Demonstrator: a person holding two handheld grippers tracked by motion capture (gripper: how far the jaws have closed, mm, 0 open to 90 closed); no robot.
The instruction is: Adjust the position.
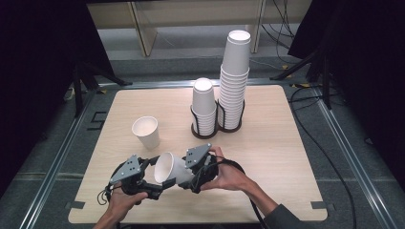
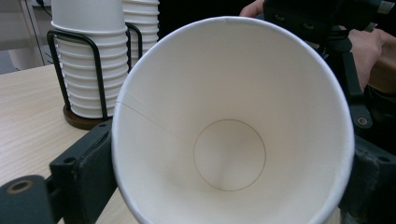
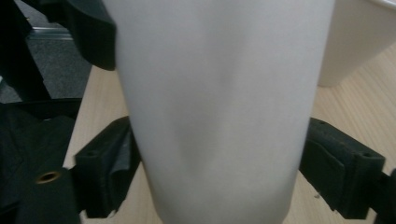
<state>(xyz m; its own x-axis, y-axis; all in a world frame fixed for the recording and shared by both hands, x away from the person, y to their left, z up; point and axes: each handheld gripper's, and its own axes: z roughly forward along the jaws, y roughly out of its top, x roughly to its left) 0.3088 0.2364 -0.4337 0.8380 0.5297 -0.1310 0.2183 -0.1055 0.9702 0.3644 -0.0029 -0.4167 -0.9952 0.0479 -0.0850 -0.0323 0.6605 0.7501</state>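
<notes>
Held paper cup [image 1: 171, 169]: white, lying on its side above the near edge of my worktop [image 1: 267, 191], mouth turned toward my left claw [image 1: 152, 179], base toward my right claw [image 1: 191, 177]. Seen from the left claw view, the cup's open mouth [image 2: 231, 126] faces the lens, a black jaw at each side of the rim; whether those pads press on the rim or merely flank it I cannot tell. Seen from the right claw view, the cup's wall [image 3: 219, 112] stands between my two jaws, both pads set against it: right claw clenched on the cup.

Loose paper cup [image 1: 146, 131]: white, upright, mouth up, on the worktop left of centre, apart from the held one.

Short stack of cups [image 1: 204, 106]: nested, in a black wire holder [image 1: 193, 117] on a dark round base, toward the far middle of the worktop.

Tall stack of cups [image 1: 235, 78]: nested, in a second wire holder, just beside the short stack on its right.

Cables [image 1: 329, 157]: black, trailing over the floor right of the worktop.
</notes>
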